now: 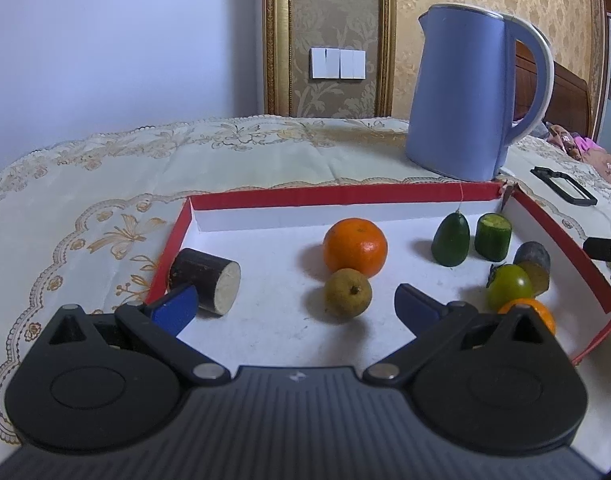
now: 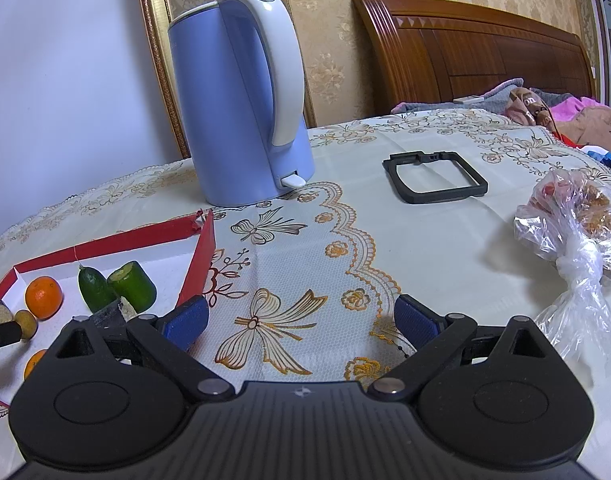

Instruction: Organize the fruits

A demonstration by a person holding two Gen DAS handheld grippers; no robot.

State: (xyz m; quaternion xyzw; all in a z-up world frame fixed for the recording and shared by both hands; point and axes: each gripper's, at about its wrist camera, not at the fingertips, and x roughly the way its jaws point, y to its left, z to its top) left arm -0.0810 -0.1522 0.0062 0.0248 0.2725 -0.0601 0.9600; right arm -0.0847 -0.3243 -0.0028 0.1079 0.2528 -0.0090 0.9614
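Observation:
A shallow red-rimmed box [image 1: 385, 191] with a white floor holds the fruits. In it lie a large orange [image 1: 355, 246], a small brown pear [image 1: 348, 294], a dark sugarcane piece [image 1: 206, 281], two green cucumber pieces [image 1: 451, 245] [image 1: 493, 237], a green tomato [image 1: 509, 286], a dark purple cut piece [image 1: 534, 265] and a second orange [image 1: 539, 313]. My left gripper [image 1: 295, 307] is open and empty, low over the box floor, with the pear just ahead between its fingers. My right gripper [image 2: 301, 322] is open and empty over the tablecloth, right of the box [image 2: 199, 260].
A blue electric kettle [image 1: 465, 92] stands behind the box's far right corner. A black square frame [image 2: 435, 176] lies on the embroidered tablecloth [image 2: 345, 240]. A tied plastic bag of food [image 2: 577, 224] sits at the right. A bed with clothes is behind the table.

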